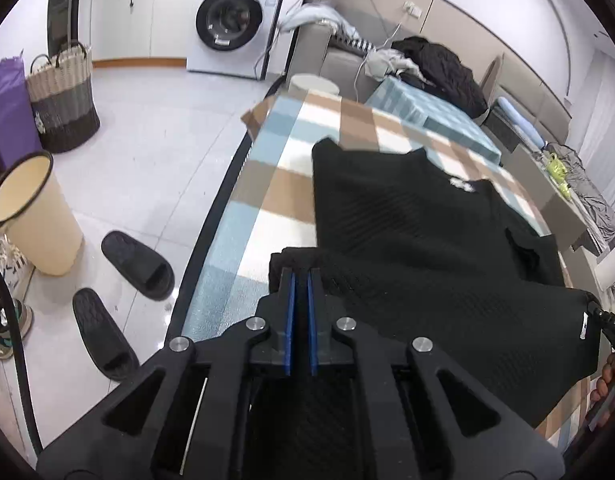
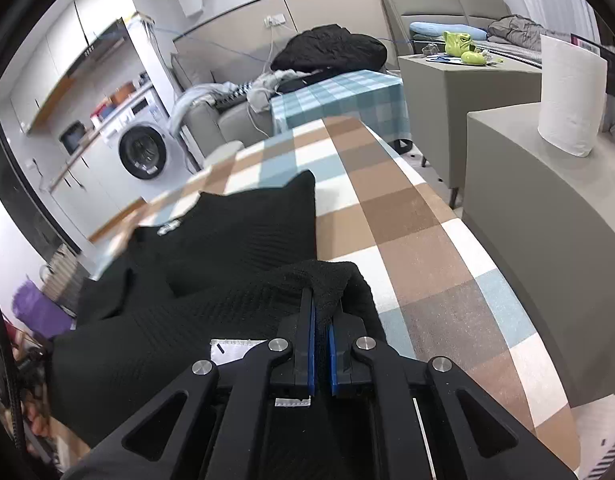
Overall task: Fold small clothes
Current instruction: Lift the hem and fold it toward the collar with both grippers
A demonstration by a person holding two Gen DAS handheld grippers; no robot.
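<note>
A black ribbed garment (image 1: 407,220) with a small white mark lies on the checked table cover (image 1: 275,184). Its near edge is lifted between both grippers. My left gripper (image 1: 301,276) is shut on the garment's near left corner, blue pads pressed on the cloth. In the right wrist view the same garment (image 2: 235,232) stretches away to the left, and my right gripper (image 2: 321,300) is shut on its near right corner, with cloth bunched over the fingertips. A white label (image 2: 235,350) shows on the raised hem. The far corners rest flat on the table.
A cream bin (image 1: 35,216), two black slippers (image 1: 137,264) and a woven basket (image 1: 63,104) stand on the floor at left, with a washing machine (image 1: 235,20) behind. A grey cabinet with a paper roll (image 2: 571,96) sits right of the table (image 2: 407,208). A sofa with clothes is beyond.
</note>
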